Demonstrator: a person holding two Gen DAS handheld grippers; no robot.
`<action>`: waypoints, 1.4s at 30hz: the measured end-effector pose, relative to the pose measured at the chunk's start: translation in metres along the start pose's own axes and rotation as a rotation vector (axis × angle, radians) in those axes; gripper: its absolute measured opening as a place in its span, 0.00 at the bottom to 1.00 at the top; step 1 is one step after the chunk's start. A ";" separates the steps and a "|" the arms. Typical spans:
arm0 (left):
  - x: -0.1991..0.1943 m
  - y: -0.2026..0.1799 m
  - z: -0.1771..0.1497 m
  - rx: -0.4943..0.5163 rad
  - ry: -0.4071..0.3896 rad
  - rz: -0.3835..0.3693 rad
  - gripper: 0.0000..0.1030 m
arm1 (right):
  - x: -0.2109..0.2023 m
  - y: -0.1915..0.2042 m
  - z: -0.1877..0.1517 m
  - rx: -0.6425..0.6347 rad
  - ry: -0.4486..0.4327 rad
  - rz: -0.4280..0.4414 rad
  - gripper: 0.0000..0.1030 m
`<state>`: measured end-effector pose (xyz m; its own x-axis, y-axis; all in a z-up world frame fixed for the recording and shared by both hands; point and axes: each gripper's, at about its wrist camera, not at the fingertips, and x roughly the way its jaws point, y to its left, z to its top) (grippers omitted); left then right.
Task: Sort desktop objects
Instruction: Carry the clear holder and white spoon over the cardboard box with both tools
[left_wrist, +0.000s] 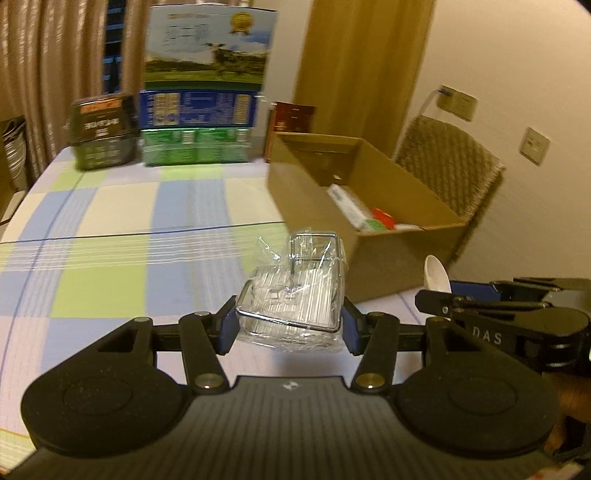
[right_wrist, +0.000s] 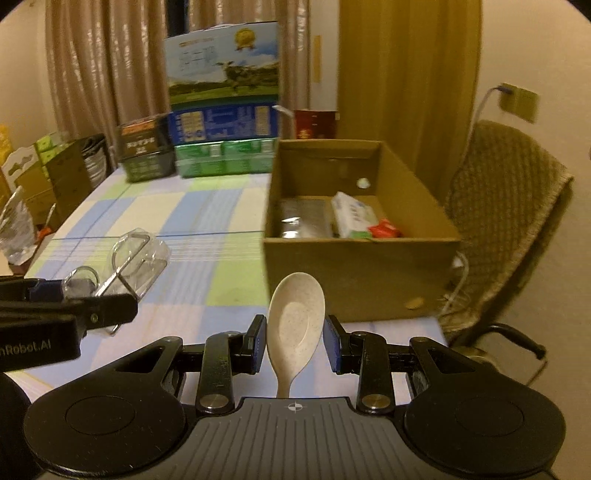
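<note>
The left gripper (left_wrist: 290, 325) is clamped on a plastic-wrapped wire rack (left_wrist: 295, 295), held above the checked table (left_wrist: 110, 221). The right gripper (right_wrist: 295, 341) grips a pale spoon (right_wrist: 295, 321), bowl up, just before the cardboard box (right_wrist: 362, 266)

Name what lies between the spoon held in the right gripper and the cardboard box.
Nothing: in the right wrist view only bare checked tablecloth separates the spoon from the cardboard box.

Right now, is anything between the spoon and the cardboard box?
Nothing visible blocks it. The right claw holds the spoon just in front of the box, whose top is open; only its near wall must be cleared.
</note>
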<state>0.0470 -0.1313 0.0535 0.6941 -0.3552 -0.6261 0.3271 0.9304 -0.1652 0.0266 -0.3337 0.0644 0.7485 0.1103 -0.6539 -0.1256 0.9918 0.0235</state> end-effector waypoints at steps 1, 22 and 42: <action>0.000 -0.007 -0.001 0.008 0.001 -0.005 0.48 | -0.003 -0.006 -0.001 0.003 -0.003 -0.008 0.29; 0.023 -0.099 0.003 0.140 0.052 -0.063 0.48 | -0.026 -0.088 0.001 0.110 -0.035 -0.051 0.29; 0.039 -0.115 0.031 0.153 0.032 -0.065 0.48 | -0.021 -0.110 0.033 0.109 -0.078 -0.050 0.29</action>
<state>0.0564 -0.2548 0.0716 0.6485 -0.4094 -0.6418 0.4662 0.8801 -0.0903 0.0467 -0.4431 0.1005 0.8007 0.0609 -0.5960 -0.0182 0.9968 0.0773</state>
